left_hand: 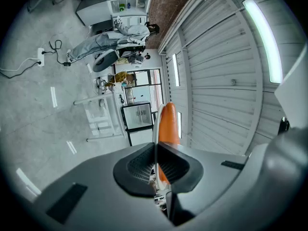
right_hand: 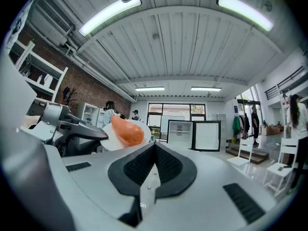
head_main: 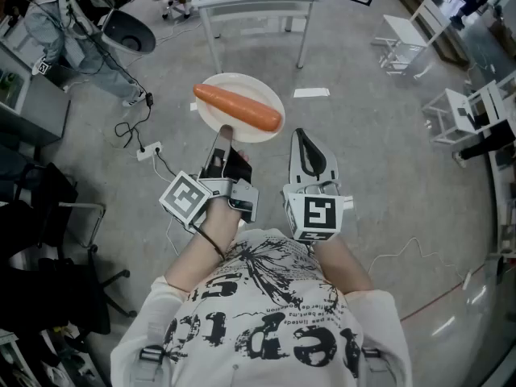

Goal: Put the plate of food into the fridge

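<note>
A white plate (head_main: 242,85) carrying one long orange carrot (head_main: 238,107) is held out above the grey floor. My left gripper (head_main: 225,134) is shut on the plate's near rim. In the left gripper view the plate (left_hand: 155,129) shows edge-on between the shut jaws of that gripper (left_hand: 155,150), with the carrot (left_hand: 168,124) on one side of it. My right gripper (head_main: 301,135) hovers just right of the plate, shut and holding nothing. From the right gripper (right_hand: 155,147) view, the carrot (right_hand: 127,131) and plate (right_hand: 107,142) sit to the left. A small fridge (right_hand: 182,134) stands ahead with its door (right_hand: 208,135) open.
A white-legged table (head_main: 258,6) stands just beyond the plate. A power strip with cables (head_main: 149,150) lies on the floor at left, near an office chair (head_main: 129,31). White chairs (head_main: 472,111) stand at right. People stand in the distance (right_hand: 108,112).
</note>
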The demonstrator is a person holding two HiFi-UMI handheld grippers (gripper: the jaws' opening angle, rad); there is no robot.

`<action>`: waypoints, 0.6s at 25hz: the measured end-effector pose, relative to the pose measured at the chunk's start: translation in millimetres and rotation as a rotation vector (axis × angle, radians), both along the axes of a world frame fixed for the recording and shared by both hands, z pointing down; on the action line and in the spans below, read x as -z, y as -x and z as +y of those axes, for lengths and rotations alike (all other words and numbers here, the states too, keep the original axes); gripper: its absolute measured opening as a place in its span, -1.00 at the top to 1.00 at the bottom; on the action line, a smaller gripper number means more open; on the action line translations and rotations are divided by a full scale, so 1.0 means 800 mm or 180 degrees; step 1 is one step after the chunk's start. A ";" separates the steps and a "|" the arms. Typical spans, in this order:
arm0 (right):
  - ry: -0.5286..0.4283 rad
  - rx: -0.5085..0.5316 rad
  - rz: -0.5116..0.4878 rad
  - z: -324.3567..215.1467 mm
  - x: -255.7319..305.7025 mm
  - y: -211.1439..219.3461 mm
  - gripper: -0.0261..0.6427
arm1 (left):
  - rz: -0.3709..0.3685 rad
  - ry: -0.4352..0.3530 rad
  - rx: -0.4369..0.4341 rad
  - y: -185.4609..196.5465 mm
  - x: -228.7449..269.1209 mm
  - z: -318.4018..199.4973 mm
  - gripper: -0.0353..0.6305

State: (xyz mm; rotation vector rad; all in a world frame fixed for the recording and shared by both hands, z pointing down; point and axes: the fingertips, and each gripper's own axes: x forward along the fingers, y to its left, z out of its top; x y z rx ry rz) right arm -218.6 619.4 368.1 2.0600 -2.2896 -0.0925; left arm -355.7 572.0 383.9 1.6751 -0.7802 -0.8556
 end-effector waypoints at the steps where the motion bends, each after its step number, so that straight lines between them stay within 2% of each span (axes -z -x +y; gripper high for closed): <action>1: 0.0000 -0.0001 0.0004 0.000 0.000 0.001 0.92 | 0.0010 0.0010 -0.0011 0.000 0.000 0.000 0.82; 15: 0.0065 -0.0067 -0.0061 -0.007 -0.006 0.008 0.92 | 0.0117 0.0144 -0.0168 -0.003 -0.008 -0.009 0.82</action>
